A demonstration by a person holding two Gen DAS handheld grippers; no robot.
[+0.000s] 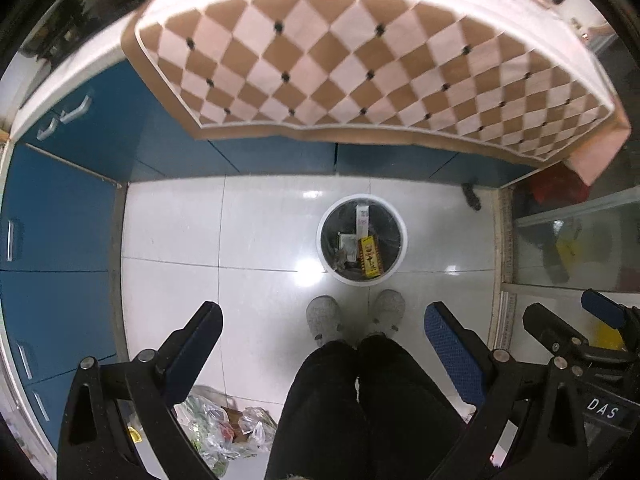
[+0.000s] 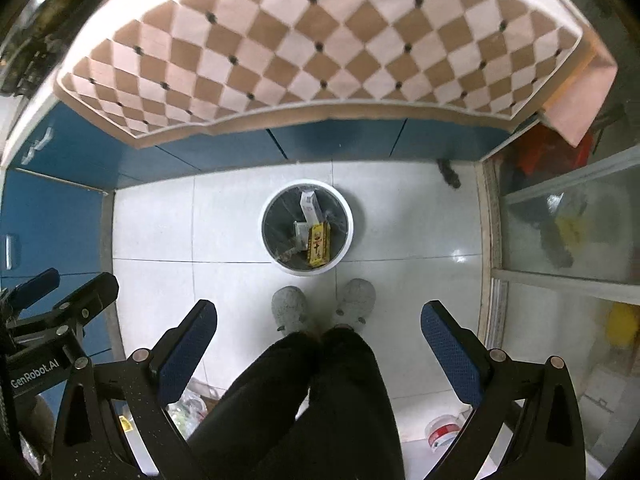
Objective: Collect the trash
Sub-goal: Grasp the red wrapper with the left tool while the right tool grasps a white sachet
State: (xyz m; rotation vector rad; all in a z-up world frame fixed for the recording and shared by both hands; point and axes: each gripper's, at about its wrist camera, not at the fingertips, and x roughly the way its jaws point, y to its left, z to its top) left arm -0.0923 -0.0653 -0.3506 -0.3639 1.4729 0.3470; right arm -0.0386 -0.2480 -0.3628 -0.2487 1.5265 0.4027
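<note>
Right wrist: round white bin (image 2: pixel 347 216)

checkered cloth (image 1: pixel 360 60), blue cabinets (image 1: pixel 60 208), grey slippers (image 2: pixel 290 308), white floor tiles (image 1: pixel 172 220)

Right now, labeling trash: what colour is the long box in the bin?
Yellow box, with red print; clearest in the right wrist view.

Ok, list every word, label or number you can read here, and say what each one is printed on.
"DAS" – on the right tool's body, seen in the left wrist view.
"GenRobot.AI" – on the left tool's body, seen in the right wrist view.
Yellow box in the trash bin: printed, too small to read.
White carton in the bin: print blurred, unreadable.
</note>
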